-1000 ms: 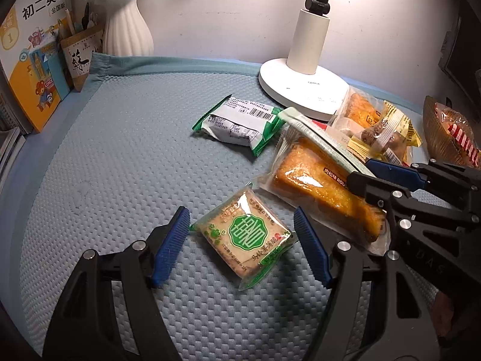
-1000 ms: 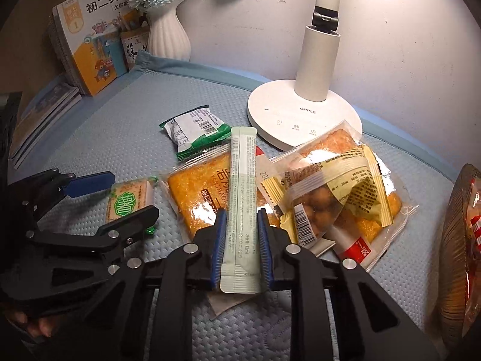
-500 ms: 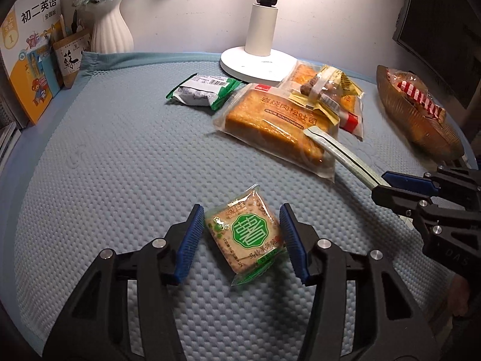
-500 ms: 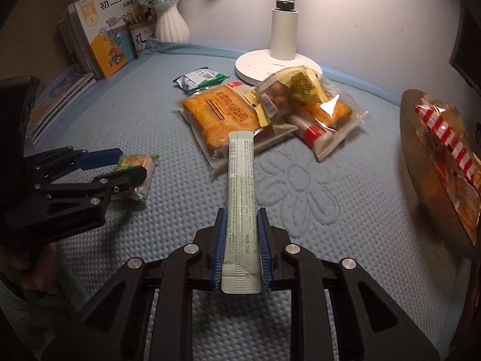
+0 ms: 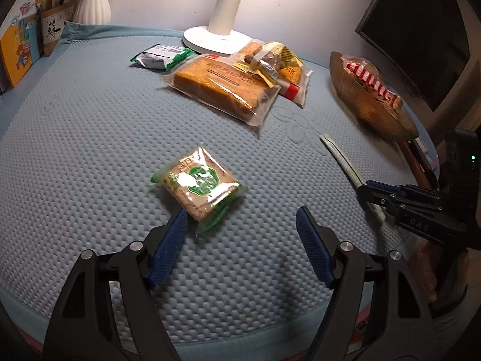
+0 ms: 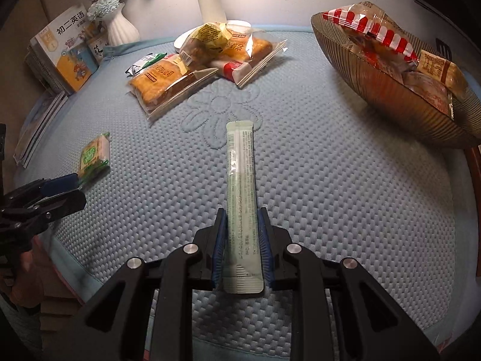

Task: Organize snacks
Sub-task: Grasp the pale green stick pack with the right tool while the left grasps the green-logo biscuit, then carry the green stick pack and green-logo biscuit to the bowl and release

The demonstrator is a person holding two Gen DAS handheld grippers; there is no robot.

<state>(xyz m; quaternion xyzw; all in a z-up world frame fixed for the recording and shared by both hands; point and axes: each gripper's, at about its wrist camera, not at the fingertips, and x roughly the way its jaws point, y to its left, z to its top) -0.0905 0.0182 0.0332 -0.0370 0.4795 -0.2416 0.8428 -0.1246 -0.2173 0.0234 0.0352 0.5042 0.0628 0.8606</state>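
Left gripper [image 5: 242,225]: jaws wide apart, empty, biscuit pack [image 5: 200,185] just ahead.
Right gripper [image 6: 242,237]: clamped on sachet [image 6: 242,198].

Pale green stick sachet [image 6: 242,186], green-and-clear biscuit packet [image 5: 200,185], red-white striped wrapper [image 6: 371,30], brown ribbed bowl [image 6: 390,96], dimpled light-blue surface [image 6: 330,180]

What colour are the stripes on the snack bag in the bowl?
Red and white stripes on the snack bag in the bowl, clearest in the right wrist view.
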